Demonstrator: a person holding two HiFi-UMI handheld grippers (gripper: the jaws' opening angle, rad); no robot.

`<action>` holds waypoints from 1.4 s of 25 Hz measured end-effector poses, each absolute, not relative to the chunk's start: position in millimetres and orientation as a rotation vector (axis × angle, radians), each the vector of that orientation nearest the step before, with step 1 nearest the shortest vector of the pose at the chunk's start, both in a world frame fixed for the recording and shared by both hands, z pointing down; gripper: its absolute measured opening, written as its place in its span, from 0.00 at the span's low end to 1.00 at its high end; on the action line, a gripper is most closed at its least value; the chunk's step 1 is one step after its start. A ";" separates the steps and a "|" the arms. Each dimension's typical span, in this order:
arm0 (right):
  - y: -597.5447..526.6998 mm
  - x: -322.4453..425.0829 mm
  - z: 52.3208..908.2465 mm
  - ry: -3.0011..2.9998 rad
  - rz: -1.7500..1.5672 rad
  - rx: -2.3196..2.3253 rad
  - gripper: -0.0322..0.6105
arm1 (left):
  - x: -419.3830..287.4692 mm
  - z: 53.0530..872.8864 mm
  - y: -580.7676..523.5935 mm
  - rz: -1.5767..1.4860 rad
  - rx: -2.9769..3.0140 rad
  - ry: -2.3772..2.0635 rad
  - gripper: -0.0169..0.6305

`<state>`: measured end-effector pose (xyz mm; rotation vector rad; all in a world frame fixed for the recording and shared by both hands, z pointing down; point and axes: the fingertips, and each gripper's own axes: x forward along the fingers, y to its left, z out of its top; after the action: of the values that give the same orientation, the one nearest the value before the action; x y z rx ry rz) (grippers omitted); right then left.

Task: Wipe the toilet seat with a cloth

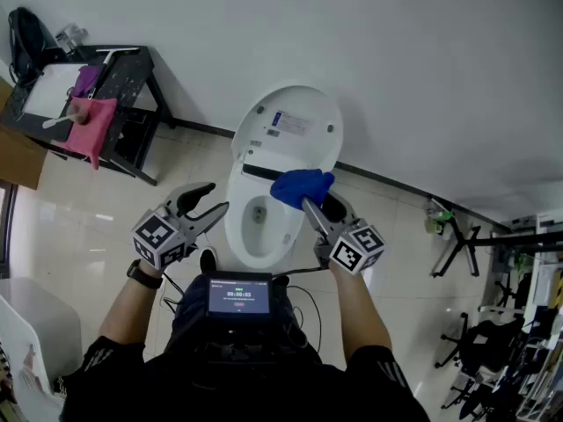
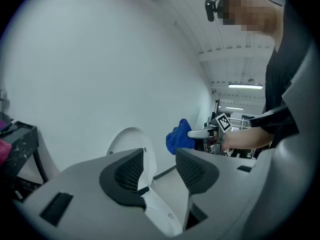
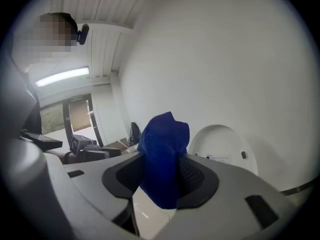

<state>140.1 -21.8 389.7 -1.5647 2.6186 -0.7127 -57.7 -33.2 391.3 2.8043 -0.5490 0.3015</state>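
Note:
A white toilet (image 1: 264, 227) stands against the wall with its lid (image 1: 290, 134) raised; the lid also shows in the left gripper view (image 2: 130, 146) and the right gripper view (image 3: 222, 144). My right gripper (image 1: 310, 197) is shut on a bunched blue cloth (image 1: 301, 185) (image 3: 162, 159), held over the right side of the toilet rim near the hinge. That cloth appears ahead in the left gripper view (image 2: 178, 136). My left gripper (image 1: 209, 199) (image 2: 159, 171) is open and empty, hovering left of the bowl.
A black table (image 1: 123, 77) with a pink cloth (image 1: 92, 126) hanging off it stands at the far left by the wall. A screen device (image 1: 238, 295) sits on the person's chest. Office chairs and stands (image 1: 493, 323) crowd the right side.

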 end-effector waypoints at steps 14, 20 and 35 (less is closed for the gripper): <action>-89.6 98.6 592.9 2.869 -0.993 -1.573 0.34 | -83.8 494.1 -39.5 0.388 2.642 -0.579 0.35; -115.4 67.6 692.5 3.004 -1.096 -1.529 0.34 | -95.6 535.6 -43.3 0.443 2.608 -0.554 0.35; -169.1 -2.4 922.0 3.414 -1.092 -1.574 0.34 | -115.7 626.7 -47.9 0.442 2.448 -0.676 0.35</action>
<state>-2.4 -169.1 922.0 -1.5740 3.4136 -1.0924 -115.7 -47.9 626.7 2.4480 -0.6757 0.4418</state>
